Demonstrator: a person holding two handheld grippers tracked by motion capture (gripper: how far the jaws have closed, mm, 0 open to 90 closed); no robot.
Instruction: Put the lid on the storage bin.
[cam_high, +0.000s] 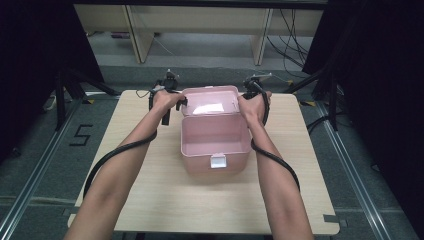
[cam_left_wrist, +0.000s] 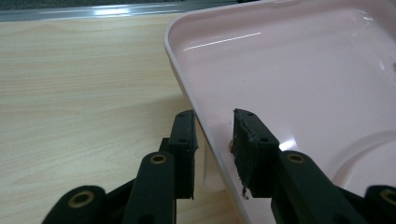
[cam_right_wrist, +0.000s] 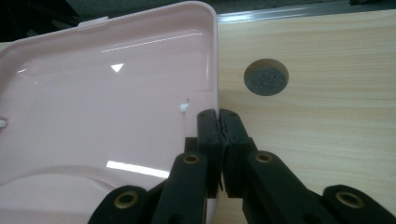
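Observation:
A pink plastic box (cam_high: 215, 145) stands mid-table with its lid (cam_high: 210, 102) swung up and back; a pale latch (cam_high: 218, 161) hangs on its front wall. My left gripper (cam_high: 175, 102) is at the lid's left side. In the left gripper view its jaws (cam_left_wrist: 215, 116) straddle the lid's rim (cam_left_wrist: 187, 79) with a gap showing, so it is open. My right gripper (cam_high: 250, 95) is at the lid's right side. In the right gripper view it (cam_right_wrist: 218, 112) is shut on the lid's thin edge (cam_right_wrist: 212, 56).
The box rests on a light wooden table (cam_high: 150, 200) with a round grey-filled hole (cam_right_wrist: 266, 77) near the lid's right side. Black stands (cam_high: 65, 90) flank the table's far corners, and pale shelving (cam_high: 200, 25) lies behind. Both cables trail back along my forearms.

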